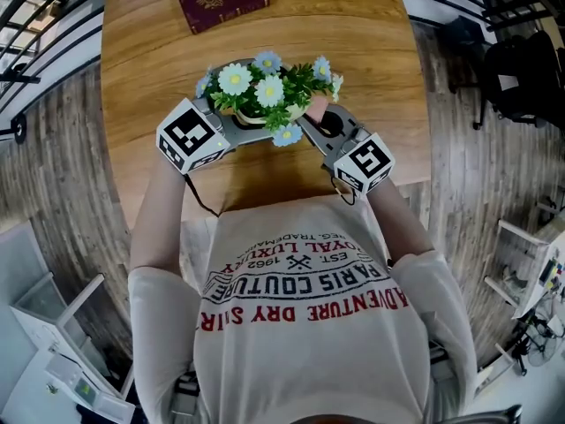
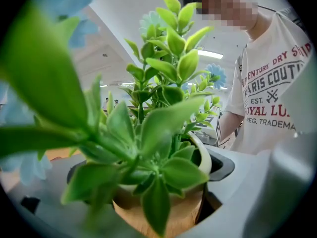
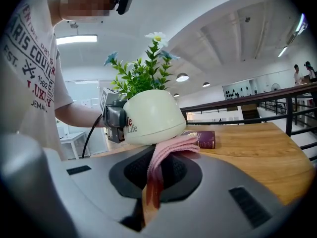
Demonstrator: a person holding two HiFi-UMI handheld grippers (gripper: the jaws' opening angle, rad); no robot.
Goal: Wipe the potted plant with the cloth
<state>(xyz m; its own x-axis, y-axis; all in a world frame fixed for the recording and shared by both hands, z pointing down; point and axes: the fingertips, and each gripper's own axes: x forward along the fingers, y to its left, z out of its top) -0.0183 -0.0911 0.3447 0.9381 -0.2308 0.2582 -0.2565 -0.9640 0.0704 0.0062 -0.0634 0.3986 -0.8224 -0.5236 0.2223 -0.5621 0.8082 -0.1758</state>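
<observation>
Head view shows potted plant (image 1: 265,91) above the table (image 1: 353,42), its pot clamped by the left gripper (image 1: 238,122); right gripper (image 1: 313,117), closed on pink cloth (image 3: 171,150), holds it against the pot's white side

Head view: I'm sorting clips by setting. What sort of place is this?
Likely an open-plan office or studio, perhaps an upper level: a wooden table with black railing beside it, plank floor and ceiling lights.
</observation>
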